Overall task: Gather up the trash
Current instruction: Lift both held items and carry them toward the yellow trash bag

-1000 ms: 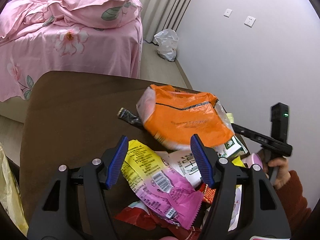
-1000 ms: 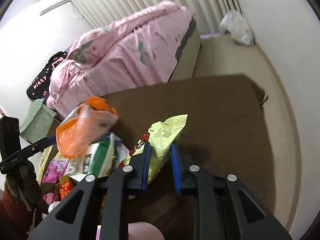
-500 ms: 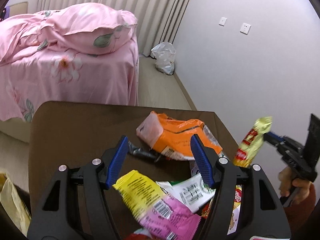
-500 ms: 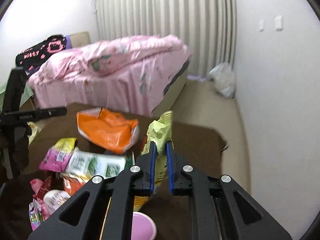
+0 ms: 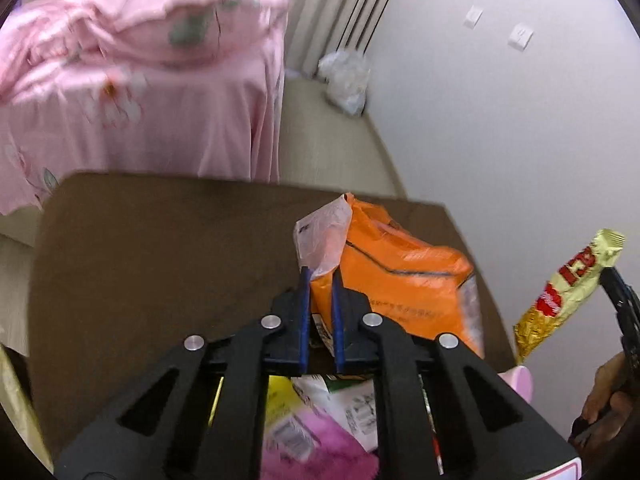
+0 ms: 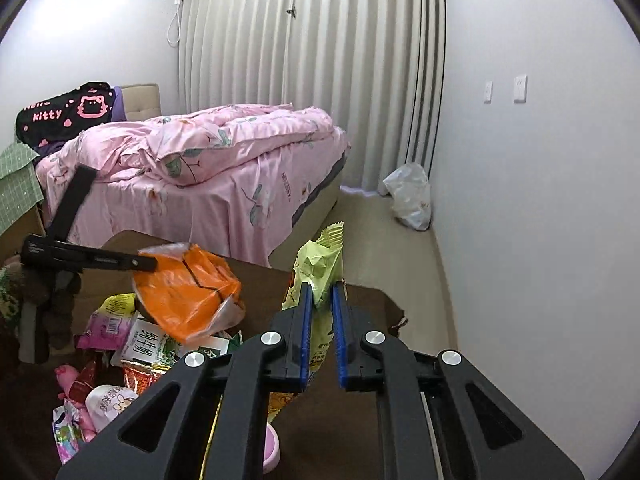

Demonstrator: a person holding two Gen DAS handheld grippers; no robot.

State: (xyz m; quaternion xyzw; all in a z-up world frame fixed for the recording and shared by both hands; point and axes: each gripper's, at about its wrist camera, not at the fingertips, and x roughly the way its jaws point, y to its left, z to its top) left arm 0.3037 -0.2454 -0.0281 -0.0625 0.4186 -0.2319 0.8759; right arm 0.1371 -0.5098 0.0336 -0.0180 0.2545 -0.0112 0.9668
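The left gripper (image 5: 319, 280) has its blue pads pressed close on the clear, crumpled edge of an orange plastic bag (image 5: 396, 284), pinching it at the bag's near-left corner; in the right wrist view the same bag (image 6: 188, 284) hangs off the gripper's tip, raised above the litter beneath it. The right gripper (image 6: 319, 296) is clamped on a pale green snack wrapper (image 6: 318, 264), which stands upright between the pads with its serrated top edge above them — from the left wrist view that wrapper (image 5: 568, 288) shows at the far right, yellow-gold with red print. Below and to the left of the orange bag lies a heap of trash on the brown table (image 6: 360, 420): a pink and yellow packet (image 6: 110, 318), a white and green milk carton (image 6: 150, 346) and smaller wrappers near the edge. Beyond the table stands a bed with a pink floral quilt (image 6: 224, 148), and a white plastic bag (image 6: 410, 196) sits on the floor by the curtain (image 6: 312, 60).
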